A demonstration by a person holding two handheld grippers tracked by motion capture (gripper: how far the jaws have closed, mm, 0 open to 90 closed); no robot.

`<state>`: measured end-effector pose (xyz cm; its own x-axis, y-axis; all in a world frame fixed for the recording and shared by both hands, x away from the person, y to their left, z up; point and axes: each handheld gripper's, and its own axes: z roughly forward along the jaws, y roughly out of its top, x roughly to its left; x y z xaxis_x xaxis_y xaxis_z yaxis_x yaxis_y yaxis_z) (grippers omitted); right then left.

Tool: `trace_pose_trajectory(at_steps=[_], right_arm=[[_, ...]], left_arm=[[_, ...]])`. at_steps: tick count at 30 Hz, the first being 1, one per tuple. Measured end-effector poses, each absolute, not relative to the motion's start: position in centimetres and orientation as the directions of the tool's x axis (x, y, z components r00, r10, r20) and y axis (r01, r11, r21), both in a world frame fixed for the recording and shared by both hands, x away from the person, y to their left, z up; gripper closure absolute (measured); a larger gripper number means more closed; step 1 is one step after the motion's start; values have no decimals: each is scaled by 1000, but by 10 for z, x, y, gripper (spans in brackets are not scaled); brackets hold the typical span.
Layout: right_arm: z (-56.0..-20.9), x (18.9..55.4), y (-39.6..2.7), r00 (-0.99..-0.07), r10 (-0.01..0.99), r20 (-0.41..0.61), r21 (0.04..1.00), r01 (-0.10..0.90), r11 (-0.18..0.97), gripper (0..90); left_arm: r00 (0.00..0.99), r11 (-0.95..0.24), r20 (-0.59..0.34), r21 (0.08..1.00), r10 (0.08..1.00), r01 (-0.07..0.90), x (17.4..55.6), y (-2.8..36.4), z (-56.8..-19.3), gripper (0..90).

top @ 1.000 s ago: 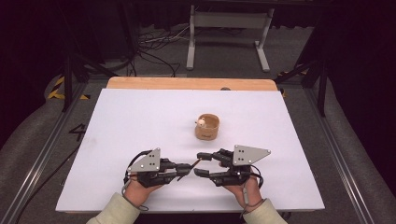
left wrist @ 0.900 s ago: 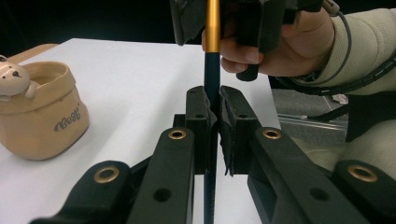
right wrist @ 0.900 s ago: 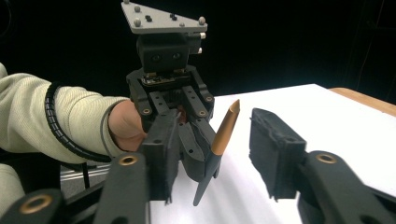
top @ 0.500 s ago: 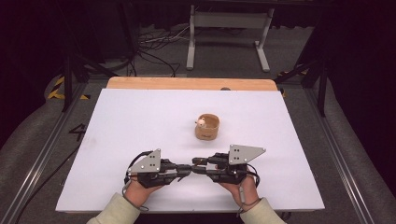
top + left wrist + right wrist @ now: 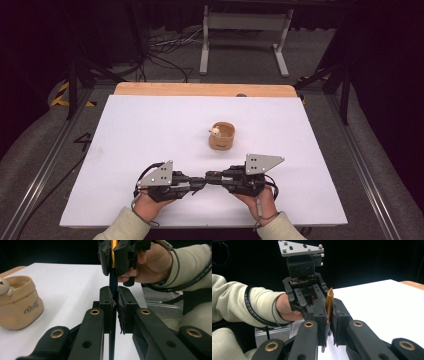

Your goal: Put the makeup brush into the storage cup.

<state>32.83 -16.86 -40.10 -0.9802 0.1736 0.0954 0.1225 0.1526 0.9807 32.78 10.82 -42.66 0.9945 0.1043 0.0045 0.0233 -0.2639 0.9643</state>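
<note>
Right tool (image 5: 216,176) drawn in to left tool (image 5: 199,182), both clamped on one pencil (image 5: 111,285), tan pouch (image 5: 222,136) beyond on white table (image 5: 150,125).

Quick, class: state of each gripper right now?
Left gripper: shut on the thin pen-like stick.
Right gripper: shut on the same stick, at its orange end.

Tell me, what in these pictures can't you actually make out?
- Thin dark and gold stick, perhaps a pen: both grippers' jaws cover its middle in the gripper views, and in the high view it is too small to identify.
- Small tan pot: its inside is too small in the high view, and the left gripper view's edge crops it.
- The pale ball on its rim: cut off by that same edge.
</note>
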Motion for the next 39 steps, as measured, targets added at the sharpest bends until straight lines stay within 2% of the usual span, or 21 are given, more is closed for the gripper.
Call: trace_pose_trajectory(at_steps=[7, 8, 10, 14, 22, 29, 39], right_arm=[[-396, 330, -168, -981, 166, 99, 979, 125, 159, 838], [-395, 330, -168, -981, 170, 99, 979, 126, 159, 838], [-390, 331, -168, -979, 178, 98, 977, 129, 170, 838], [-382, 333, -167, -977, 191, 94, 975, 130, 183, 838], [-362, 338, -167, -973, 225, 56, 966, 110, 234, 838], [-346, 347, -168, -963, 267, 38, 956, 112, 269, 839], [-323, 363, -170, -944, 329, 19, 944, 125, 305, 839]], left_arm=[[995, -230, -16, 972, 99, 38, 329, 111, -426, 812], [994, -223, -20, 974, 104, 42, 330, 112, -426, 776], [992, -206, -40, 976, 122, 65, 332, 115, -424, 631], [988, -186, -63, 978, 143, 90, 333, 119, -423, 488], [977, -148, -112, 979, 184, 140, 337, 127, -423, 286], [967, -154, -113, 977, 228, 150, 338, 134, -423, 194], [953, -129, -140, 975, 269, 180, 342, 142, -425, 149]])
